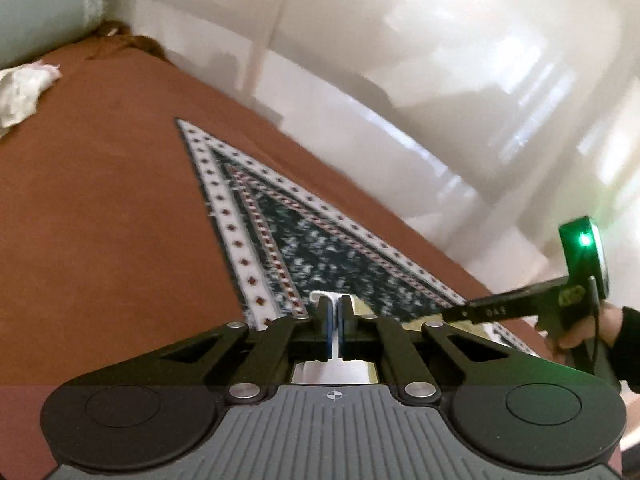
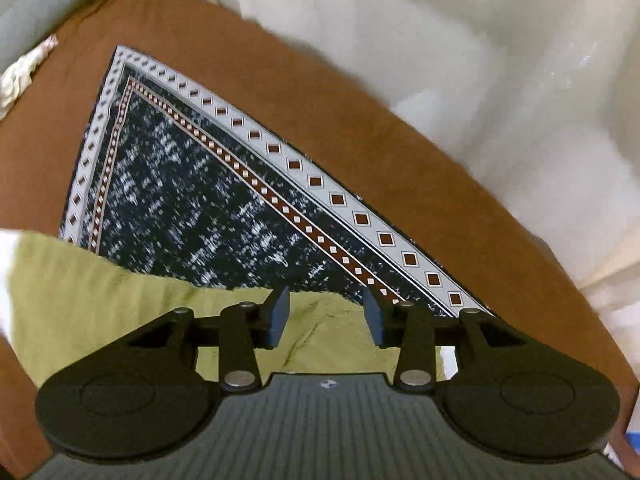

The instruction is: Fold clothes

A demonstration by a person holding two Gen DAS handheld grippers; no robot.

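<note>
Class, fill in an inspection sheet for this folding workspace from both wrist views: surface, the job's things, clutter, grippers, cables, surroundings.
Surface: brown cover, smooth.
Job's things: patterned scarf lies flat in a triangle; yellow-green cloth overlaps its near edge.
Clutter: crumpled white cloth at the far left edge.
Grippers: left gripper shut, whether on cloth cannot be told; right gripper open above the yellow-green cloth, gripping nothing.
Cables: one black cable hangs from the right gripper's handle.
Surroundings: white wall or cabinet fronts; pale green cushion far left.
</note>
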